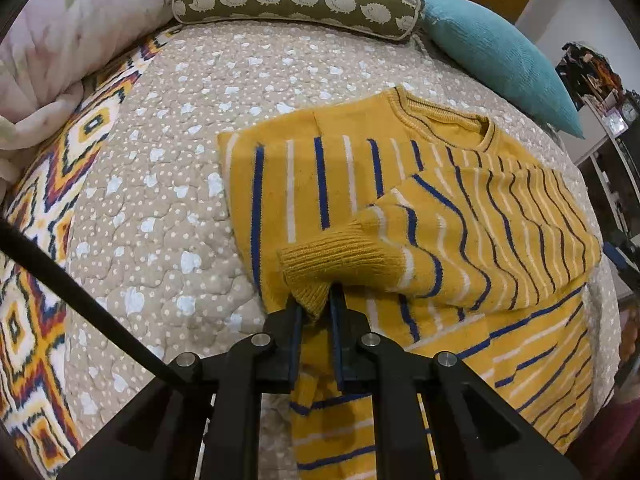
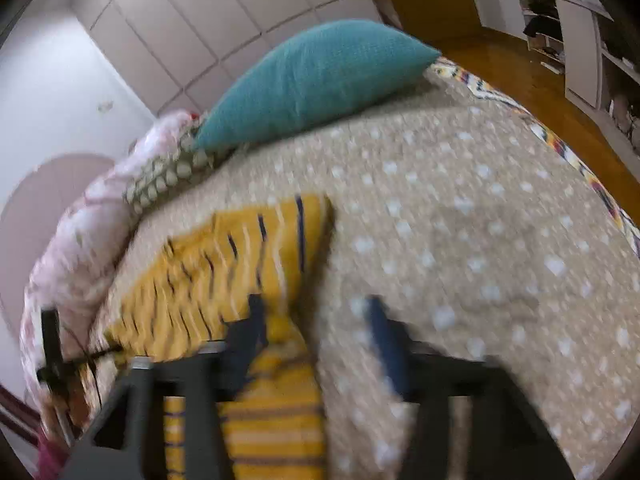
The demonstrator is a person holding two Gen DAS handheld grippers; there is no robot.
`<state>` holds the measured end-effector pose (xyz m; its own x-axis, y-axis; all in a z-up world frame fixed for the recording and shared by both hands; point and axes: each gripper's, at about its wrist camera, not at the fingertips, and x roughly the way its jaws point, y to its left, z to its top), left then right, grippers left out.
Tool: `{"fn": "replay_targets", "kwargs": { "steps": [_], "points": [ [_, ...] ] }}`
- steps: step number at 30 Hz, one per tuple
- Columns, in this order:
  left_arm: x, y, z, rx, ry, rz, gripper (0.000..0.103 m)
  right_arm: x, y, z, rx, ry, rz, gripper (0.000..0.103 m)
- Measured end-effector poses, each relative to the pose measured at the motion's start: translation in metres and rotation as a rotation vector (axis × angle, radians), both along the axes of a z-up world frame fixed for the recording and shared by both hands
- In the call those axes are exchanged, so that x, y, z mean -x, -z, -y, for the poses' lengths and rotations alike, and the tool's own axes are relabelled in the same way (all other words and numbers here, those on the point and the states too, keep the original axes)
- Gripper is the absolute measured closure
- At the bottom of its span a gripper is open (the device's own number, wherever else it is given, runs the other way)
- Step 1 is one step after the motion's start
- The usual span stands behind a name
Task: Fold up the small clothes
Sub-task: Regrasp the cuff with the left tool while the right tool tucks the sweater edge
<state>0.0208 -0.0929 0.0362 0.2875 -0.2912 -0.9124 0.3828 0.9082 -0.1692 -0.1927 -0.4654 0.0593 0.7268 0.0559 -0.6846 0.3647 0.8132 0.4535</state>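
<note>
Yellow sweater [image 1: 400, 208] cuff clamped in left tool [image 1: 316, 300]; right tool [image 2: 316, 312] blurred, apart.

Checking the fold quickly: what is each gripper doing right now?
Left gripper: shut on the sweater cuff.
Right gripper: open, holding nothing.

Home bedroom: a bed with a beige quilted bedspread [image 1: 168, 208] dotted white fills both views, a rolled pink duvet [image 1: 68, 36] at 10 o'clock in the left wrist view. A hedgehog-print bolster [image 1: 296, 0] at 12 and a teal cushion [image 2: 316, 76] lie at the head. White wardrobe doors [image 2: 192, 24], wood floor [image 2: 532, 92] and cluttered shelves [image 2: 580, 28] at 1–2 o'clock.
</note>
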Motion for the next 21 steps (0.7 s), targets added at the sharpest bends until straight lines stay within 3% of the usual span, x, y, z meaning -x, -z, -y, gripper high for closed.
{"fn": "replay_targets", "kwargs": {
  "steps": [4,5,6,7,8,10,13,16,18,21],
  "points": [
    [-0.002,-0.002,0.004,-0.008,-0.018,0.000,0.092,-0.062,0.015,-0.012,-0.049,-0.087,-0.072,0.028],
    [-0.004,-0.004,0.007,-0.013,-0.021,0.006,0.092,-0.077,0.023,-0.014,-0.069,-0.104,-0.087,0.031],
    [-0.005,-0.006,0.009,-0.015,-0.022,0.013,0.092,-0.091,0.032,-0.014,-0.089,-0.104,-0.102,0.041],
    [-0.006,-0.009,0.011,-0.012,-0.019,0.021,0.092,-0.099,0.039,-0.012,-0.098,-0.085,-0.113,0.080],
    [-0.006,-0.015,0.012,0.005,-0.008,0.035,0.092,-0.104,0.041,-0.010,-0.095,-0.078,-0.113,0.088],
    [-0.002,-0.024,0.015,0.035,0.014,0.071,0.089,-0.097,0.031,-0.004,-0.097,-0.060,-0.031,0.088],
    [-0.001,-0.020,0.019,-0.009,0.017,0.112,0.059,-0.076,0.012,-0.006,0.008,-0.031,0.060,0.088],
    [-0.004,0.008,0.020,-0.060,0.010,0.033,0.059,-0.074,0.023,-0.009,0.072,0.016,0.014,0.087],
    [-0.002,0.010,0.013,-0.028,-0.001,0.023,0.059,-0.077,0.040,-0.001,-0.017,0.042,-0.052,0.084],
    [-0.001,0.001,0.001,0.018,-0.017,0.032,0.055,-0.061,0.039,0.009,-0.088,0.097,-0.023,0.074]
  ]
}}
